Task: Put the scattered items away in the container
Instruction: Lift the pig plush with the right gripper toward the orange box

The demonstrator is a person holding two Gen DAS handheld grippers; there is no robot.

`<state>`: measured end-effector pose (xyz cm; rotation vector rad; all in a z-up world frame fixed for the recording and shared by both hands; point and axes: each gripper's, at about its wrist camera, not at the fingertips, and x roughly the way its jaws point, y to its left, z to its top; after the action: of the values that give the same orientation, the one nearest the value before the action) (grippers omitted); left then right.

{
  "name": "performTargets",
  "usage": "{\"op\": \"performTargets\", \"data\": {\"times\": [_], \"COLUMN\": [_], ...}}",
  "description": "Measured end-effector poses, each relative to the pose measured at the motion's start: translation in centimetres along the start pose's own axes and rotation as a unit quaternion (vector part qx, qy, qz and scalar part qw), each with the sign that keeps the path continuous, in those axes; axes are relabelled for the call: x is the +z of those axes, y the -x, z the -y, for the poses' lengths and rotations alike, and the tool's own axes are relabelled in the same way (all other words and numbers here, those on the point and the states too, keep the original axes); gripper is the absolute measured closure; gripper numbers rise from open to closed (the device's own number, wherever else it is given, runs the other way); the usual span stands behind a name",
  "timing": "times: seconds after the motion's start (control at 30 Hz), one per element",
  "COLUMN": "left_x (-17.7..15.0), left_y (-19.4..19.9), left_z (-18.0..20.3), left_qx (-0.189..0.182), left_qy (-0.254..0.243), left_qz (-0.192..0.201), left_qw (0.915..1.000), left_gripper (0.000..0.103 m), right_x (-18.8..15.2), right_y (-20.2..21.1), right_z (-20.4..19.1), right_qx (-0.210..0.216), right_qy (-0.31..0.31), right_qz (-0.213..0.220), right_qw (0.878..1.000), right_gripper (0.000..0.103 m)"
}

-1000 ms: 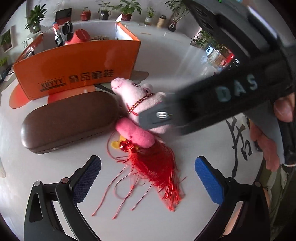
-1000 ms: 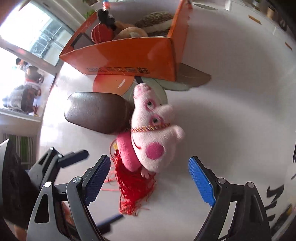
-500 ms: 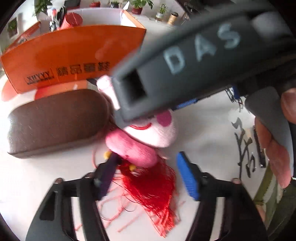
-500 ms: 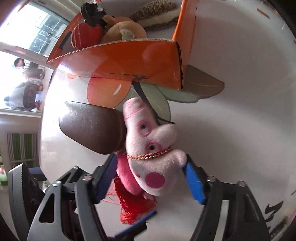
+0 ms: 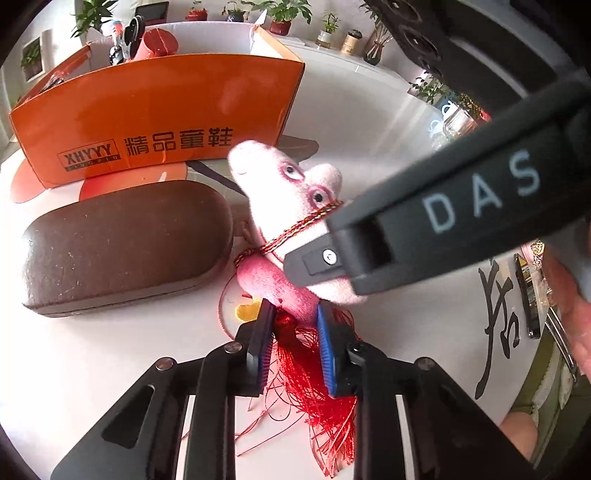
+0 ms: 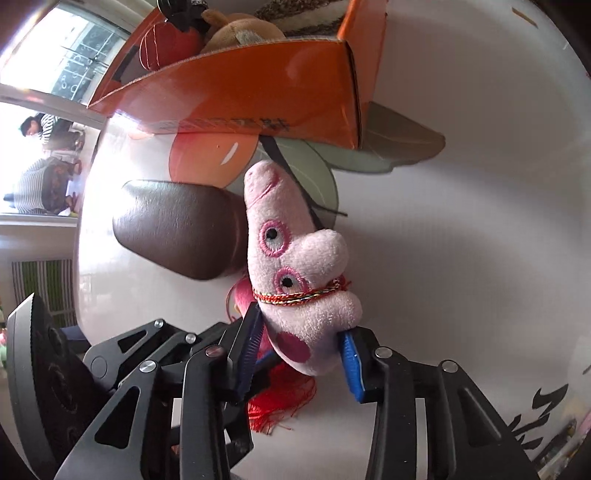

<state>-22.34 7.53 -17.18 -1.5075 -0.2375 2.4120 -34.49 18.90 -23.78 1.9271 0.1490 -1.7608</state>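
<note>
The white worktop (image 5: 369, 122) carries an orange cardboard box (image 5: 155, 110) at its far side, with printed lettering on the near wall and several items already inside, among them a red round object (image 6: 166, 48) and a brown plush (image 6: 240, 29). Just in front of the box lies a brown glasses case (image 5: 122, 243), closed and flat on the worktop. Beside the case's end is the pink plush pig (image 6: 295, 280), snout toward the box, with a braided cord around its neck and a red tassel (image 5: 317, 398) fanned out on the worktop beneath it.

The right gripper (image 6: 299, 350) has just been closing and its blue pads now press on both sides of the pig's lower head. The left gripper (image 5: 293, 343) has also just been closing; its pads are drawn tight on the pig's darker pink body where the top of the tassel meets it, just below the right gripper's finger.
</note>
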Motion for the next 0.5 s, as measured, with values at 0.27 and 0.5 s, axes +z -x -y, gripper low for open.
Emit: {"op": "performTargets", "data": {"times": [0.27,0.5], "left_x": [-0.2,-0.5], "left_y": [0.5,2.6], "left_z": [-1.0,-0.9], "left_qx": [-0.004,0.040], "left_qy": [0.013,-0.004], "left_qz": [0.009,0.056], "left_qw": [0.9999,0.9976], "left_gripper": [0.078,0.019], "right_x": [0.0,0.9], "right_y": [0.7,1.5], "right_z": [0.1,0.2], "right_qx": [-0.025,-0.054], "right_qy": [0.025,0.045], "right_qz": [0.024,0.054], "right_qw": [0.999,0.996], "right_gripper": [0.061,0.023]}}
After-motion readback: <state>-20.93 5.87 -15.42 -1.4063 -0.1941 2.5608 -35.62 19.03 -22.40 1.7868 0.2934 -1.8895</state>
